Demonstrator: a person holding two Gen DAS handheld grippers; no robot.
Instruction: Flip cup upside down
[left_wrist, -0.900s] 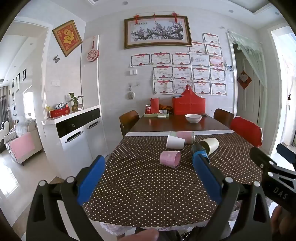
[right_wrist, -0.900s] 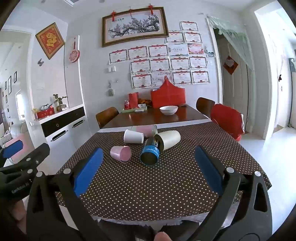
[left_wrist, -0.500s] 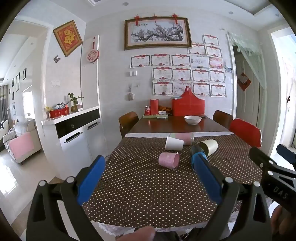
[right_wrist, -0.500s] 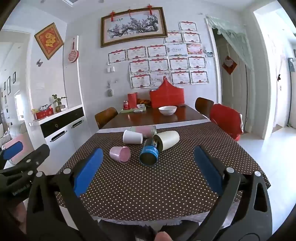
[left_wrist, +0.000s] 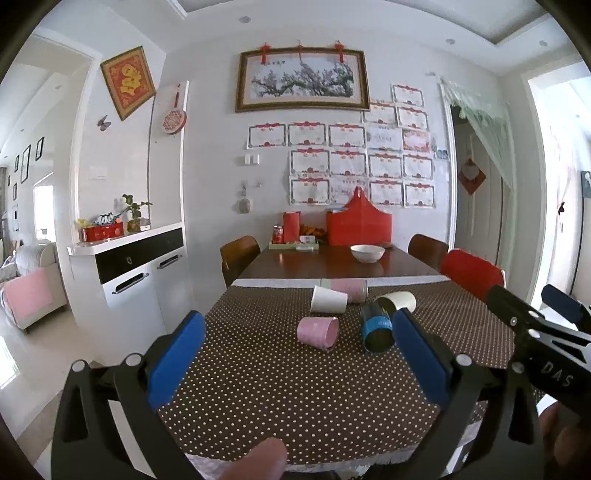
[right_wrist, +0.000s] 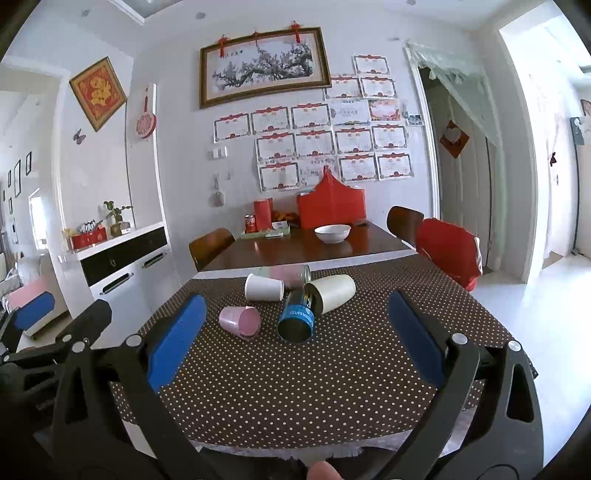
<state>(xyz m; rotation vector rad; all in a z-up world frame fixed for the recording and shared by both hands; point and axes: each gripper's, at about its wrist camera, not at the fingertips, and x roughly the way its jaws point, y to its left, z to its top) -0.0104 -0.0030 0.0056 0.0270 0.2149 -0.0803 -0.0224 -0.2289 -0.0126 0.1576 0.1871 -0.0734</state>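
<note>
Both hand-held grippers, left (left_wrist: 299, 347) and right (right_wrist: 295, 326), are held released and empty above the near edge of the worktop (right_wrist: 332, 387). Five cups are laid on their sides mid-worktop: pink cup (right_wrist: 241, 320), blue cup (right_wrist: 296, 318), white cup (right_wrist: 263, 288), cream cup (right_wrist: 334, 292), and a rear pink cup (right_wrist: 290, 275).

Left tool (left_wrist: 295, 347) spread wide, right tool (right_wrist: 295, 332) spread wide, side by side

White walls carry a framed blossom painting (left_wrist: 302, 79) above rows of certificates (left_wrist: 347, 162). A white sideboard (left_wrist: 129, 266) stands left; wooden chairs (right_wrist: 210, 245) flank the bench (left_wrist: 295, 387); daylight fills the right doorway (right_wrist: 554, 166).
</note>
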